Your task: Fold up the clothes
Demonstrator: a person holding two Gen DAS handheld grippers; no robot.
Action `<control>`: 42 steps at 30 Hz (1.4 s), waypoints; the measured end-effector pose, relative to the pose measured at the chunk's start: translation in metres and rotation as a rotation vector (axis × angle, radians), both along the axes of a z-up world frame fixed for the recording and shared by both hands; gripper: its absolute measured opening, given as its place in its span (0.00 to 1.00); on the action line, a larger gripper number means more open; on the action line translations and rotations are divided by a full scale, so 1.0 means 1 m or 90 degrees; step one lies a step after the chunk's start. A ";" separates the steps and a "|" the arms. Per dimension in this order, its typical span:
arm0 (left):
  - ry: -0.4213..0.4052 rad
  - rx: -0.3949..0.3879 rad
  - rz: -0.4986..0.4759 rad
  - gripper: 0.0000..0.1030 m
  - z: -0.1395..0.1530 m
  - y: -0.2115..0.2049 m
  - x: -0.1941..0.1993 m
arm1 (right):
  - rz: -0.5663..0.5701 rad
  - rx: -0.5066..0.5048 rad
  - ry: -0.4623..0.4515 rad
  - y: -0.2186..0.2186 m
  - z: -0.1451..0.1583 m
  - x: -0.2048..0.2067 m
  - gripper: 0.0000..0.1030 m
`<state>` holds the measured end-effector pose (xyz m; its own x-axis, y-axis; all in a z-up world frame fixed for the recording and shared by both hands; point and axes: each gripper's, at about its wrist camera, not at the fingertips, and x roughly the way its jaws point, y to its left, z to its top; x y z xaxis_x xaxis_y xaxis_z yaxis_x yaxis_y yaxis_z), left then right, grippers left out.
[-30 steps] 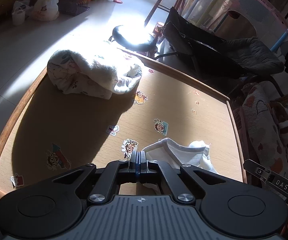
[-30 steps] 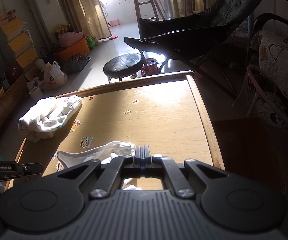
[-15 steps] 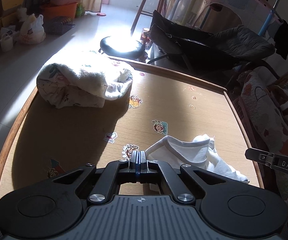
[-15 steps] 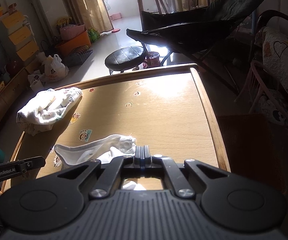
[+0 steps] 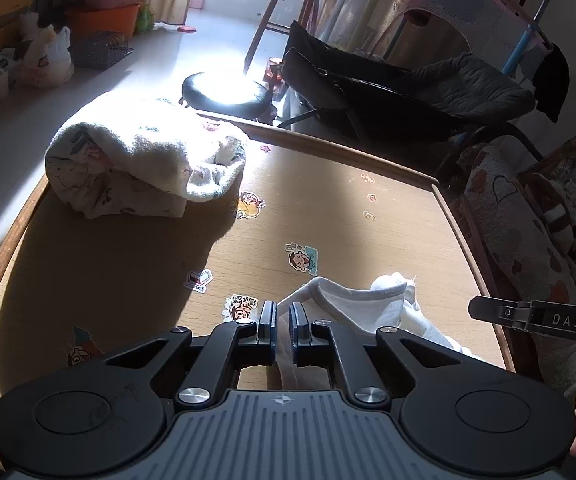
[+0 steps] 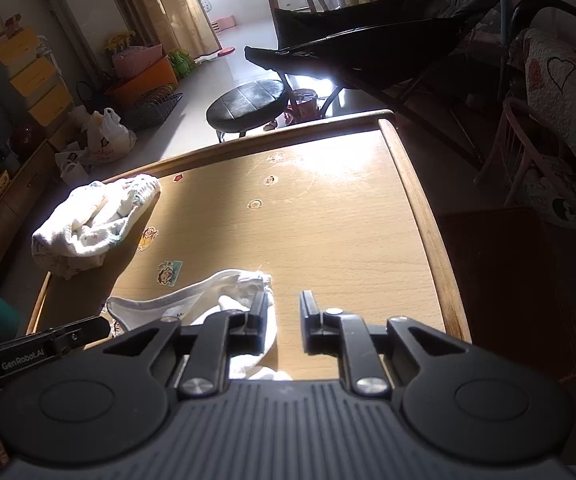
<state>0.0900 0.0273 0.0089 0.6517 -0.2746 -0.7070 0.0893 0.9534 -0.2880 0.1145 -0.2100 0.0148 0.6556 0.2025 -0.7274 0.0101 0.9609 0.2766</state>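
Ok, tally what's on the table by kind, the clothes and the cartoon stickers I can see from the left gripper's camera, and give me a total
White garment: 1
Crumpled patterned clothes heap: 1
Larger cartoon stickers: 6, e.g.
Small stickers at the far end: at least 5, e.g.; glare may hide more
Total: 13, all on the table

Readable in the left wrist view: "DAS", in pale letters on the dark metal bar of the right gripper (image 5: 536, 320) at the right edge. Readable in the right wrist view: "GenRobot.AI", in pale letters on the dark bar of the left gripper (image 6: 43, 350) at the lower left. Cartoon stickers (image 5: 302, 258) on the wooden table (image 5: 127, 248) with small printed characters, too small to read. A label on the tall white appliance (image 6: 75, 0) in the far left corner, also not legible.
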 end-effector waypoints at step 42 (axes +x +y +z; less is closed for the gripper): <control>-0.020 -0.020 -0.153 0.50 -0.022 -0.013 0.037 | -0.017 0.059 0.049 -0.012 -0.014 0.004 0.60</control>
<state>0.1270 0.0142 -0.0134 0.5860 -0.4457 -0.6767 0.3220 0.8944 -0.3104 0.1189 -0.2223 0.0005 0.6044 0.2543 -0.7550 0.0606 0.9303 0.3618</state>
